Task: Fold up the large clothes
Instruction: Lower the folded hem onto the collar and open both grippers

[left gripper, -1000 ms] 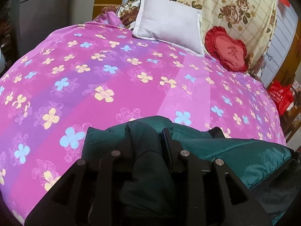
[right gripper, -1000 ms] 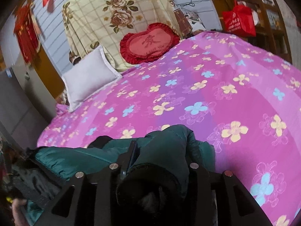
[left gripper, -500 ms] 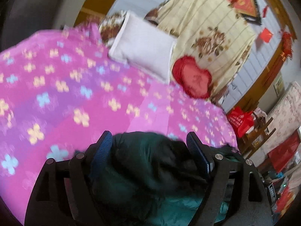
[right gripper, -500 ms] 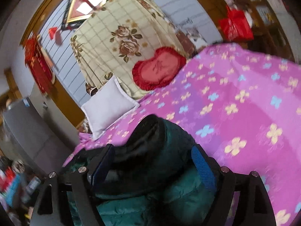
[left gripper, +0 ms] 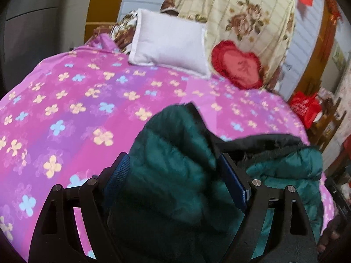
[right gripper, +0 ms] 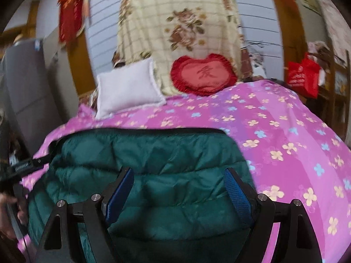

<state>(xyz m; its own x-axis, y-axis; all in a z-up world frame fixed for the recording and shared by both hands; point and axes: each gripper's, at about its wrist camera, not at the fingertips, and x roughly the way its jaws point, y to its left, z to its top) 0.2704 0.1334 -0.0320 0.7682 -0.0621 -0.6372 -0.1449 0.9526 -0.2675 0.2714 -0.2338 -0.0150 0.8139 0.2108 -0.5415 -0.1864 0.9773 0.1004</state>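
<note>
A dark green quilted jacket [right gripper: 153, 164] lies on a pink flowered bedspread [right gripper: 285, 135] at the near edge of the bed. My right gripper [right gripper: 178, 179] is open, its blue-padded fingers [right gripper: 122, 188] wide apart over the flat jacket. In the left wrist view the jacket [left gripper: 175, 153] bulges up in a fold between the spread fingers of my left gripper [left gripper: 173, 168], which is open. The jacket's black lining [left gripper: 263, 140] shows to the right.
A white pillow [right gripper: 127, 87] and a red heart cushion [right gripper: 201, 74] lie at the head of the bed before a floral blanket [right gripper: 179, 26]. A red bag [right gripper: 303, 74] hangs at the right. A grey cabinet [right gripper: 26, 83] stands at the left.
Both grippers went from shut on the jacket to open. The jacket has dropped onto the bed and spread flatter in the right wrist view.
</note>
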